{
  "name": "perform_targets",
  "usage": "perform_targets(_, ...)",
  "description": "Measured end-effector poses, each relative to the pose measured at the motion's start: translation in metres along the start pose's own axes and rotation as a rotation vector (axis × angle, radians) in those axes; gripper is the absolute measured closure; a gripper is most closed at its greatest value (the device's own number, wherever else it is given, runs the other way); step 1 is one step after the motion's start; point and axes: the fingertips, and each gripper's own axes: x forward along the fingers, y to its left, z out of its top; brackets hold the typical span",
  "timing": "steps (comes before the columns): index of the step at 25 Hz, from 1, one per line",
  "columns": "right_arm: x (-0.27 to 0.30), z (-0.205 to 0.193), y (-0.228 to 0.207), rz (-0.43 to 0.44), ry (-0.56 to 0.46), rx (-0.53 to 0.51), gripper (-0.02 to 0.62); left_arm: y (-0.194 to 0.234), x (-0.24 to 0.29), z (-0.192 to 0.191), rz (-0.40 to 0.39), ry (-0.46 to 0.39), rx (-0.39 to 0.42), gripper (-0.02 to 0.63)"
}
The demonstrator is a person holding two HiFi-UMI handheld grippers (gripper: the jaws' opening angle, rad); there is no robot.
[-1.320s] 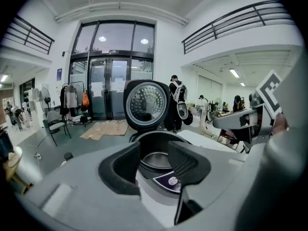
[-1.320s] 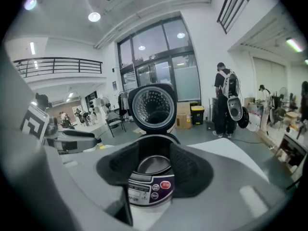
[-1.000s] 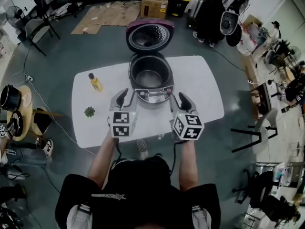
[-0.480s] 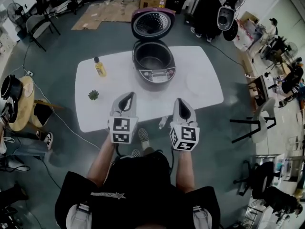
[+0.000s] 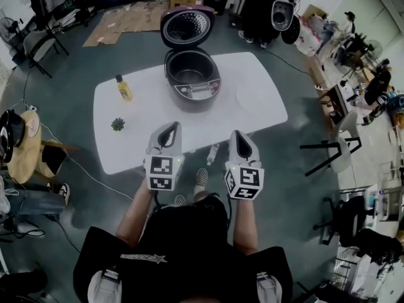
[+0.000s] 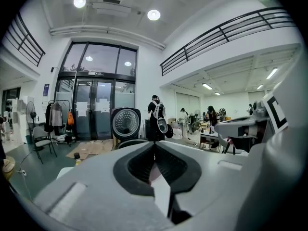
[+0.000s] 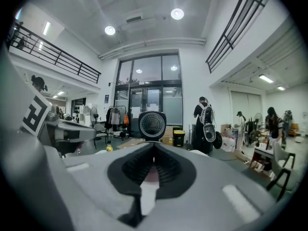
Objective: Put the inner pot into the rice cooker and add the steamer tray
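Left tongs (image 5: 168, 127) and right tongs (image 5: 237, 135) snapped shut, empty, drawn back from open rice cooker (image 5: 192, 79) to worktop (image 5: 255, 100) edge; placing step likely finished.

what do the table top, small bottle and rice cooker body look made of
Table top: smooth white laminate or plastic, by its even matte sheen.
Bottle: probably clear plastic, yellowish contents showing; too small to be sure.
Rice cooker body: glossy dark plastic, judging by its highlights.
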Motion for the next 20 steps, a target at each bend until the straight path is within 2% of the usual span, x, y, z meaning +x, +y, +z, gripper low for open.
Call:
perform_targets(9, -0.018, -0.009, -0.062, -0.122, -0.004, 0.022, 0.589, -0.051, 0.038, 0.011, -0.103, -0.017, 0.034, 0.595)
perform_targets(20, 0.003, -0.019, -0.177, -0.239, 0.039, 0.059, 0.589, -0.126, 0.141, 0.024, -0.217, 0.008, 0.038, 0.595)
